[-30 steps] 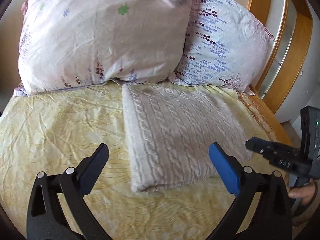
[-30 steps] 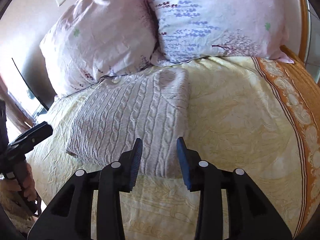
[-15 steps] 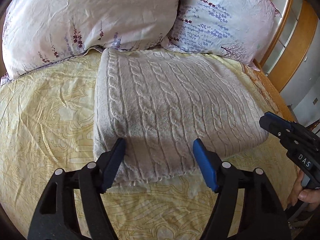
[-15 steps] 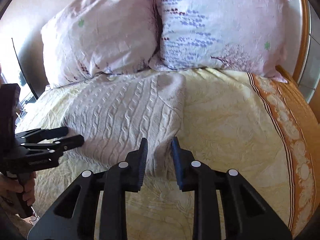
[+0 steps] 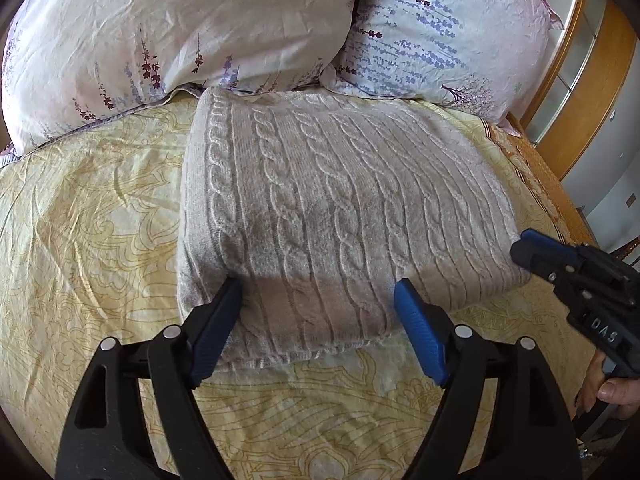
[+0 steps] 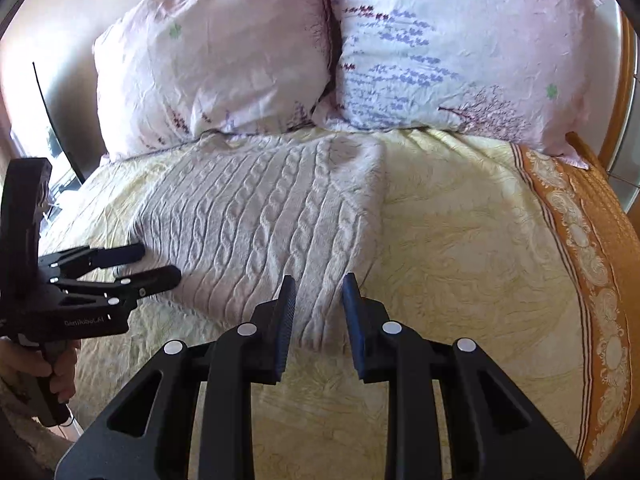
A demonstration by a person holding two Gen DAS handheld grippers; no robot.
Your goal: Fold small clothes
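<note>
A folded pale grey cable-knit sweater (image 5: pixel 332 208) lies on the yellow bedspread (image 5: pixel 92 240) below two pillows. My left gripper (image 5: pixel 318 294) is open, its fingers straddling the sweater's near edge at its left corner. My right gripper (image 6: pixel 319 286) is open with a narrow gap, its fingers over the sweater's near right corner (image 6: pixel 320 320). The sweater also shows in the right wrist view (image 6: pixel 260 224). The right gripper shows at the right in the left wrist view (image 5: pixel 560 260), the left gripper at the left in the right wrist view (image 6: pixel 132 264).
Two floral pillows (image 5: pixel 180 36) (image 5: pixel 440 32) stand against the headboard behind the sweater. A wooden bed frame (image 5: pixel 580 92) runs along the right. An orange patterned border (image 6: pixel 592 260) edges the bedspread on the right side.
Both grippers have moved forward and down to the sweater's near edge. The left gripper now straddles the near left corner. The right gripper's gap has widened slightly.
</note>
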